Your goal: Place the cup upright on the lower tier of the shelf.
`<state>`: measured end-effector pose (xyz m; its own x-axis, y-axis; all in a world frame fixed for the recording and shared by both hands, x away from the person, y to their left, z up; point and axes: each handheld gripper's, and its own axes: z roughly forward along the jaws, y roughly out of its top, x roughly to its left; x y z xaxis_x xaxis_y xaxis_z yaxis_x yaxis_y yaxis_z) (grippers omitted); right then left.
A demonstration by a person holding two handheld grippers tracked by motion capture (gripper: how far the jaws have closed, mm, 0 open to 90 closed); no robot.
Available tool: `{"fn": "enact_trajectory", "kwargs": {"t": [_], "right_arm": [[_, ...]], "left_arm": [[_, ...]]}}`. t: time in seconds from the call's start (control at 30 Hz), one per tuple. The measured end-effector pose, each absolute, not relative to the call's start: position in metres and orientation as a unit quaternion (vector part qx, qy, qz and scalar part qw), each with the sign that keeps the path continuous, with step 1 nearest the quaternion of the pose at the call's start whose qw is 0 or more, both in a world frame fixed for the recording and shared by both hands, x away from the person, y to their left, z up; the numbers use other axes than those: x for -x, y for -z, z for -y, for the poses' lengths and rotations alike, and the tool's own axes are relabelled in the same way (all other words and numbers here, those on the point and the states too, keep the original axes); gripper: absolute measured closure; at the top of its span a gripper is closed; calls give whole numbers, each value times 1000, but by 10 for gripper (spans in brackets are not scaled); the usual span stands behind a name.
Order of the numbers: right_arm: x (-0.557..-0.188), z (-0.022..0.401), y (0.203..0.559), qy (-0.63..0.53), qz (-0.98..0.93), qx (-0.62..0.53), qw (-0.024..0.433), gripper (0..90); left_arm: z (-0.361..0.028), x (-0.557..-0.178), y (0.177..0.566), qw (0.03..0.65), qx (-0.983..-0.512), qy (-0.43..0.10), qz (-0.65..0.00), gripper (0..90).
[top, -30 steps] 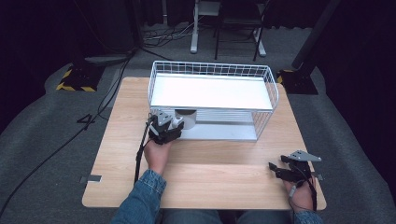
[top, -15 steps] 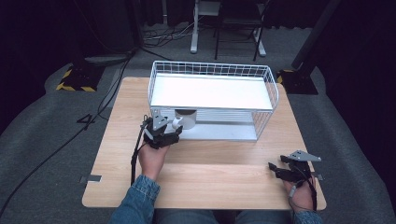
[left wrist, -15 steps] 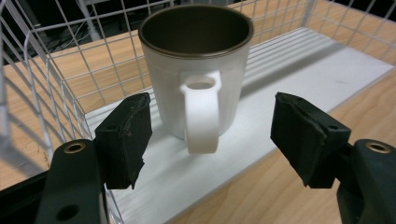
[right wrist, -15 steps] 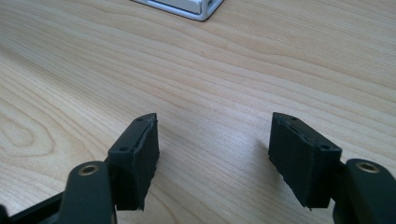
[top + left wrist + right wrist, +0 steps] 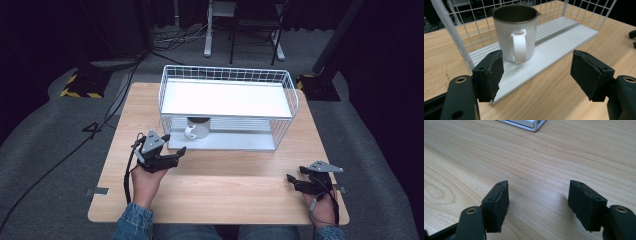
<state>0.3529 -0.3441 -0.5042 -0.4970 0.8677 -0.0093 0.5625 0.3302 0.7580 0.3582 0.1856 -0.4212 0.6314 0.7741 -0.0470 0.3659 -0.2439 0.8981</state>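
From the high view I see my left gripper (image 5: 172,152) just in front of the white wire rack (image 5: 227,75), jaws apart and holding nothing; they have just been opening. The white mug (image 5: 196,130) stands upright on the rack's lower shelf (image 5: 235,142), near its left end. My right gripper (image 5: 295,181) rests low at the wooden table's (image 5: 225,195) right front.

In the left gripper view, the mug (image 5: 515,32) sits ahead of the spread pads (image 5: 491,72), handle toward me, untouched.

In the right gripper view, the jaws stand wide over bare wood (image 5: 536,157).
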Motion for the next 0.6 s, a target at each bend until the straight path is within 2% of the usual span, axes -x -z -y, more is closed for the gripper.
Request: {"fn": "enact_trajectory", "kwargs": {"t": [0.43, 0.6], "right_arm": [[-353, 344, 504, -358, -787, -455, 213, 335], [-353, 343, 504, -358, -787, -454, 213, 335]], "left_arm": [[-222, -320, 421, 488, -766, -193, -372, 231], [-234, -312, 429, 477, -767, -205, -377, 209]]}}
